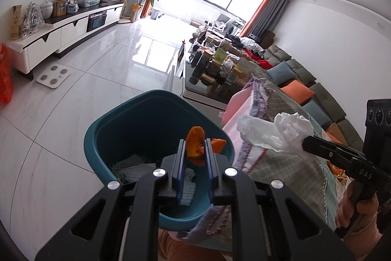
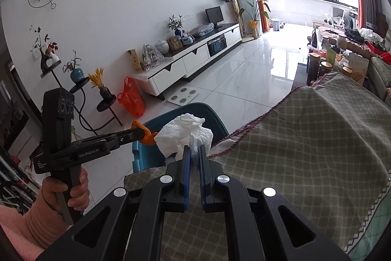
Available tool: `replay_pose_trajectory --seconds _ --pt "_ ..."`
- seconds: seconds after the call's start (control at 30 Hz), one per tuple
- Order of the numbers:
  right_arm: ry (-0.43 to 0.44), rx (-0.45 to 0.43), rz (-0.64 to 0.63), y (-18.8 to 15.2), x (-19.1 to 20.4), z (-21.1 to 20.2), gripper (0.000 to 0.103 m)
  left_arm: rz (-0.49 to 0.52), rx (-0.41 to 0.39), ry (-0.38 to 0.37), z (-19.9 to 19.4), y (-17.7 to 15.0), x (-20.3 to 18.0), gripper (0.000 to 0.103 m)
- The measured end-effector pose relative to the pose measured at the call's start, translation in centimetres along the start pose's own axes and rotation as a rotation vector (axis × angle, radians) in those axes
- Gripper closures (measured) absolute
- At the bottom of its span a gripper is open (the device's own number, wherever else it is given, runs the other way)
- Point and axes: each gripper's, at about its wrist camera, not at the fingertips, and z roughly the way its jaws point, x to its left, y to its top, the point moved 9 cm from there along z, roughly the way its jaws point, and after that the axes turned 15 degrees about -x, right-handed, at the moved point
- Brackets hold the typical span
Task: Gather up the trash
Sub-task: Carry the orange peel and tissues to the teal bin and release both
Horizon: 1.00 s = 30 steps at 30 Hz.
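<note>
Over the teal bin (image 1: 102, 138), left gripper (image 1: 194, 151) pinches orange peel (image 1: 194, 143), right gripper (image 2: 193, 153) clamps crumpled tissue (image 2: 185, 133); next, release both inside.

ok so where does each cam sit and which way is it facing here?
Left wrist: rides the left tool, looks down into the teal plastic bin; orange peel piece clamped; right tool and hand visible.
Right wrist: rides the right tool, faces the bin over the checked cloth; crumpled white tissue clamped; left tool and hand visible.
Shared: bin, peel, tissue, cloth.
</note>
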Motion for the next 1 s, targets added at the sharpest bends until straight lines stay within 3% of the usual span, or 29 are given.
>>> replay_pose_trajectory --seconds 0.77,1.0 --pt "-0.032 0.11 -0.022 -1.4 0.5 5.4 0.094 -0.025 0.054 0.068 3.4 -1.3 1.9 0.087" --pt "-0.022 0.125 -0.002 -1.8 0.9 6.4 0.086 -0.055 0.044 0.062 3.9 -1.2 2.6 0.087"
